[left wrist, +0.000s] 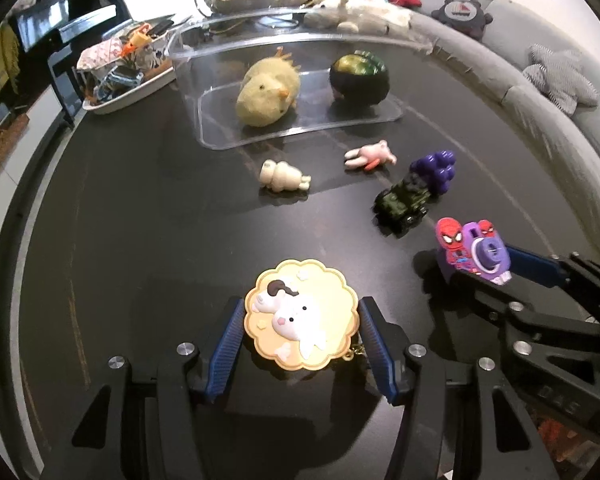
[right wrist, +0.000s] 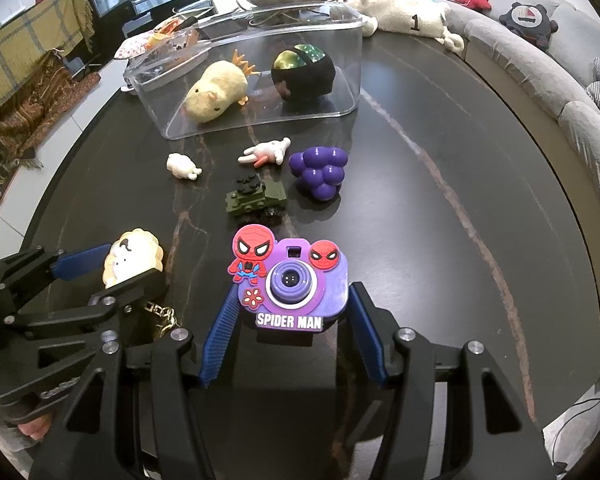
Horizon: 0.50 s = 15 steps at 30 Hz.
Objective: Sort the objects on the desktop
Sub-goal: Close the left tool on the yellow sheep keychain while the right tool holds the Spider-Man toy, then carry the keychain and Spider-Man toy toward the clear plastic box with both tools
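The left hand-held gripper [left wrist: 301, 322] pinches a flat yellow cookie-shaped charm [left wrist: 300, 314] by its scalloped edges, and the right hand-held gripper [right wrist: 291, 308] stands around a purple Spider-Man toy camera [right wrist: 290, 280]; its blue pads look to be touching the camera's sides, though I cannot tell how firmly. Both toys sit well in front of the clear bin [right wrist: 340, 16], on the near side of the dark worktop [right wrist: 440, 200].

The charm is thin and held only at its rim, so it may pivot or slip out if the grip eases, and its gold chain [right wrist: 165, 316] dangles below, where it could snag on the bin's wall.

In front of the bin lie a green toy truck [right wrist: 256, 200], purple grapes [right wrist: 319, 172], a white rabbit figure [right wrist: 265, 151] and a cream figure [right wrist: 183, 166]. A low carry toward the bin would likely knock these about.

The bin already holds a yellow chick plush [right wrist: 217, 90] and a dark ball [right wrist: 303, 76], so a dropped toy could bounce off them. The two grippers work close together and may collide.
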Each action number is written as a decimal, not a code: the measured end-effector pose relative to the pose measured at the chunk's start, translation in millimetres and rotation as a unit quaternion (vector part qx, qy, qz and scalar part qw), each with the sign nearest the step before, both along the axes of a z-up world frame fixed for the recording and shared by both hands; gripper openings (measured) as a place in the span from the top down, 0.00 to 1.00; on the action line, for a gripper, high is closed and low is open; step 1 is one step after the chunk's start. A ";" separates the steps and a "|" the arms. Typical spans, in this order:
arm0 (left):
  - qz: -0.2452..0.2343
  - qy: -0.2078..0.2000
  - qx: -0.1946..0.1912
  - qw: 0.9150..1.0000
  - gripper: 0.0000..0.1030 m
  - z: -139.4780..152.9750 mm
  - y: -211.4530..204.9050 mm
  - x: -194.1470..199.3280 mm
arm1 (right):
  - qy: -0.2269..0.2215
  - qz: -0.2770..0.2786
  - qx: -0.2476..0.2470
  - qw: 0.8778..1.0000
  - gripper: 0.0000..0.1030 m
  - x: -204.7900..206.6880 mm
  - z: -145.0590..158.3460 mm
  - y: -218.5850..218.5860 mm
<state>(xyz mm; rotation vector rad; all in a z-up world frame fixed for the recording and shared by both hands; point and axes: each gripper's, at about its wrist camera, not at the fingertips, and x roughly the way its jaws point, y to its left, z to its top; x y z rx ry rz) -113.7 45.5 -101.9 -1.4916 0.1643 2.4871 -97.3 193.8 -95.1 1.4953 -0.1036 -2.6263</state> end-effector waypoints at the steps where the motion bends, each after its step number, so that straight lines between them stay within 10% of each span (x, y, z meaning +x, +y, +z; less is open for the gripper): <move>1: -0.001 0.002 0.002 1.000 0.48 2.3 -0.2 1.1 | 0.001 0.000 0.000 1.000 0.48 0.1 0.8 0.0; 15: -0.001 0.031 0.014 0.999 0.48 36.1 -6.1 16.3 | 0.026 0.009 -0.006 1.000 0.48 12.0 24.6 -6.1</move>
